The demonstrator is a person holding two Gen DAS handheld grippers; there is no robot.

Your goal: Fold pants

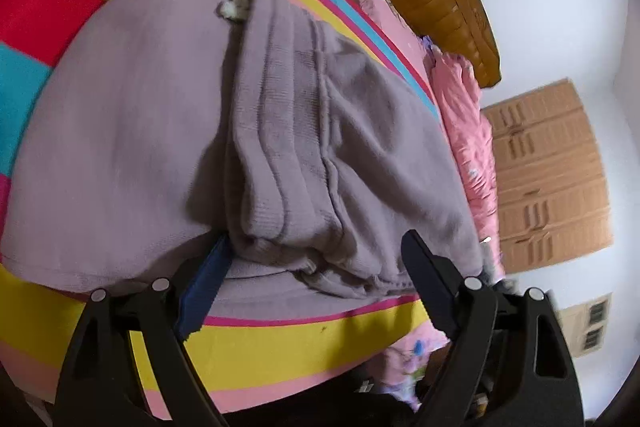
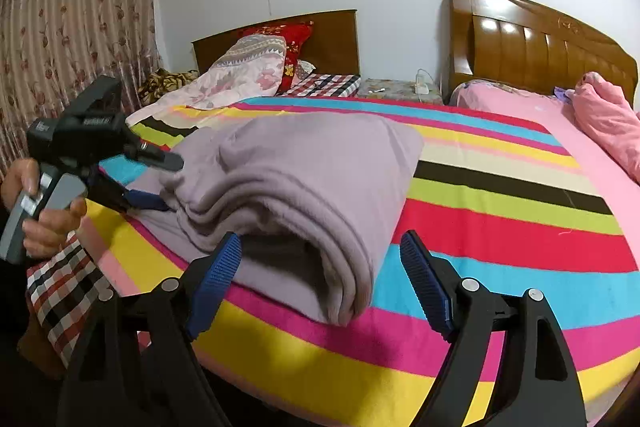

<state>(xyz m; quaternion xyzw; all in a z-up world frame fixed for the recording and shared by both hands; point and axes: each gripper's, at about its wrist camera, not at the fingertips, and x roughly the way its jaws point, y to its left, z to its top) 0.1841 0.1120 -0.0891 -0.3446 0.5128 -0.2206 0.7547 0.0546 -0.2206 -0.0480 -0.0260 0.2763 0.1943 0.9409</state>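
Left tool (image 2: 160,183), unreadable label, beside pants (image 2: 288,187)

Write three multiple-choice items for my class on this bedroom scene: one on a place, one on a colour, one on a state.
1. Where do the folded mauve fleece pants lie?
A. on the striped multicoloured bedsheet
B. on the floor
C. on a chair

2. What colour are the pads on the right gripper fingers?
A. red
B. blue
C. white

3. How does the right gripper stand?
A. clamped on a pillow
B. shut on nothing
C. open

Answers: 1 A, stripes show all around the pants; 2 B, both ribbed pads are blue; 3 C, its fingers stand apart, pressing on nothing.
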